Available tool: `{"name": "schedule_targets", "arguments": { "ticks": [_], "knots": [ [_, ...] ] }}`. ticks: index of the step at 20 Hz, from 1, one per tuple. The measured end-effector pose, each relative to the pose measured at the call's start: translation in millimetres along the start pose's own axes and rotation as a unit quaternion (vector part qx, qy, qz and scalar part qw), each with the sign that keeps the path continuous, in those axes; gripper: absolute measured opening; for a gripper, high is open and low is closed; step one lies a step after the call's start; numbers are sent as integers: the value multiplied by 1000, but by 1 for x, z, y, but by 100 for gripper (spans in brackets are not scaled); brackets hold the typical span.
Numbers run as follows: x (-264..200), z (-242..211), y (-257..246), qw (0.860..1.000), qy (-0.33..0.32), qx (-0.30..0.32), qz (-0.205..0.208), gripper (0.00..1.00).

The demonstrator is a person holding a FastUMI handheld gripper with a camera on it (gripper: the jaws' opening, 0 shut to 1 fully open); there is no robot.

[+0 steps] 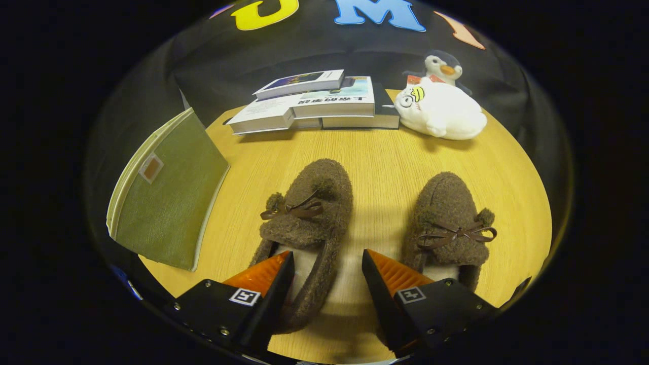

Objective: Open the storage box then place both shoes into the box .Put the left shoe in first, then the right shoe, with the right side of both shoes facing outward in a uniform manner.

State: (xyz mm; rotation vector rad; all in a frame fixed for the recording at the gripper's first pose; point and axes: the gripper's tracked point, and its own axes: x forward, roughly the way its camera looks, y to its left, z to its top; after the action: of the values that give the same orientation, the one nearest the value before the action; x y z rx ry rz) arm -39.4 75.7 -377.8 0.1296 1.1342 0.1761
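In the gripper view, a pale wooden table (385, 167) with fine grain filled the middle of the scene, and dark cloth hung behind and around it as the booth's wall. Two fuzzy brown shoes lay side by side on the wood, toes pointing away, each with a thin brown bow. The left shoe (309, 208) sat just ahead of the left finger, its inner side wall running down between the two fingers. The right shoe (448, 218) sat just ahead of the right finger. The gripper (327, 268) hung spread wide above their heels, grasping nothing.

The green storage box (170, 195) stood to the left of the shoes at the table's edge, shut, with a small patch on its lid. Beyond the shoes lay a stack of books (317, 101), and beside it a white plush toy (441, 109) with a penguin toy (443, 65) behind.

The fingers covered both heels, so the shoes' back ends could not be made out. The penguin's lower body was hidden by the white plush.
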Motion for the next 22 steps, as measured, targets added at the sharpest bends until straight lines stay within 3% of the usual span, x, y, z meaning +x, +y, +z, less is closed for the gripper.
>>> {"name": "schedule_targets", "arguments": {
  "ticks": [2, 4, 5, 8, 9, 11, 13, 22],
  "knots": [
    [1, -1, 5, 1000, 7, 10, 12, 80],
    [3, -2, 10, 999, 12, 36, 22, 50],
    [5, -3, 10, 999, 15, 43, 22, 42],
    [1, -3, 5, 999, 17, 49, 9, 43],
    [4, -1, 5, 997, 19, 68, 15, 16],
    [1, -3, 4, 995, 18, 94, 7, 15],
    [-3, 3, 3, 991, 20, 128, 19, 1],
    [-41, 46, 41, 978, 4, 194, 75, 1]
  ]
}}
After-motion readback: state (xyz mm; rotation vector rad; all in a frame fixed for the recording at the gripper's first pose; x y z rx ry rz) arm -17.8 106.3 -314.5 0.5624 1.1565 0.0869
